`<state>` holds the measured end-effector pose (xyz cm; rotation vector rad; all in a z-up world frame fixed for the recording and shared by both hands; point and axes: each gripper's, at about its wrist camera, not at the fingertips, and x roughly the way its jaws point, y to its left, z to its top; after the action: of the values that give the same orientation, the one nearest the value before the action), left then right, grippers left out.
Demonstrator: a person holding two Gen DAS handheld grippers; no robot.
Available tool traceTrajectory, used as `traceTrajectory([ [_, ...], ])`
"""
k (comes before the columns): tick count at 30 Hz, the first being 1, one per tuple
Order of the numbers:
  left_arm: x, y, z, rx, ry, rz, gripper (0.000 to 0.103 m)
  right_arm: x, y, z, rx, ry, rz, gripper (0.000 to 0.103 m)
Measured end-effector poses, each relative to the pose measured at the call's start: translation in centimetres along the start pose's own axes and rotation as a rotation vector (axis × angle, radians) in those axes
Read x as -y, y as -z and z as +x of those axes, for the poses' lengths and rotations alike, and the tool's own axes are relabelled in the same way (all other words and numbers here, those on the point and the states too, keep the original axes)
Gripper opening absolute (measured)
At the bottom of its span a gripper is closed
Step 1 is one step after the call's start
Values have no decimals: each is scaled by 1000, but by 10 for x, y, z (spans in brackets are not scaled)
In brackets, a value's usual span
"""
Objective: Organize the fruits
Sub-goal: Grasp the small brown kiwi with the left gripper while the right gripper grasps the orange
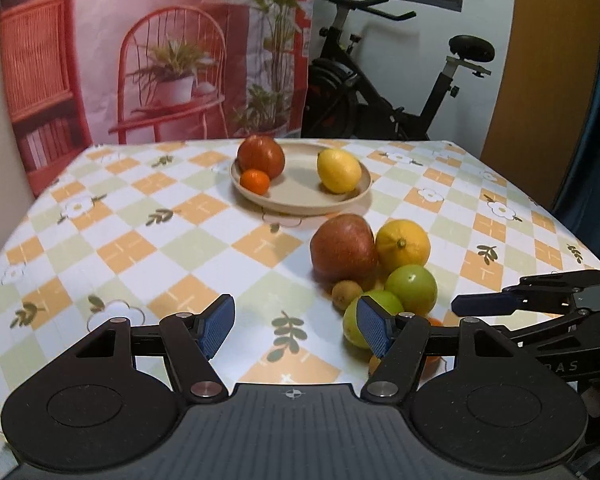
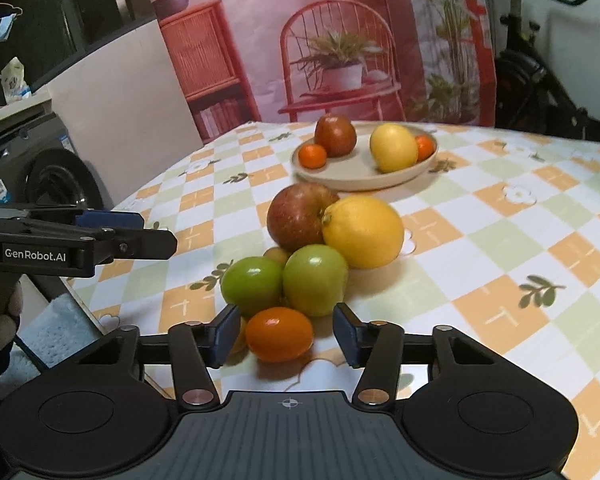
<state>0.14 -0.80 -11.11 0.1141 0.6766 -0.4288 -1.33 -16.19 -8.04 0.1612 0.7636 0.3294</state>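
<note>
The right gripper (image 2: pixel 286 336) is held with its pads apart on either side of a tangerine (image 2: pixel 279 334), which lies untouched on the table (image 2: pixel 500 216). The left gripper (image 1: pixel 296 326) is likewise spread wide and empty. At 12 o'clock of the tangerine, two green fruits (image 2: pixel 284 280), an apple (image 2: pixel 298 216) and a lemon (image 2: pixel 363 231) are heaped; further on, a plate (image 2: pixel 360 176) is seen with four fruits.

Exercise bike (image 1: pixel 384 80) behind checkered tablecloth (image 1: pixel 140 240); printed backdrop (image 1: pixel 160 48); washing machine (image 2: pixel 36 168) left.

Between the jaws an orange tangerine (image 2: pixel 279 334) – beyond them two green apples (image 2: pixel 315 280) on an orange-green-white checked tablecloth (image 2: pixel 500 240).
</note>
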Motion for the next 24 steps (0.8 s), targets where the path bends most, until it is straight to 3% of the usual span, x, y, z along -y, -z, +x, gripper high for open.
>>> traceTrajectory([
  [11, -2, -1, 2, -13, 2, -9, 70, 2, 4, 13, -50, -23, 32, 42],
  [18, -2, -1, 5, -25, 11, -12, 70, 4, 4, 9, -36, -31, 34, 37],
  [24, 5, 2, 13, -79, 98, 0, 69, 10, 2, -2, -1, -13, 51, 37],
])
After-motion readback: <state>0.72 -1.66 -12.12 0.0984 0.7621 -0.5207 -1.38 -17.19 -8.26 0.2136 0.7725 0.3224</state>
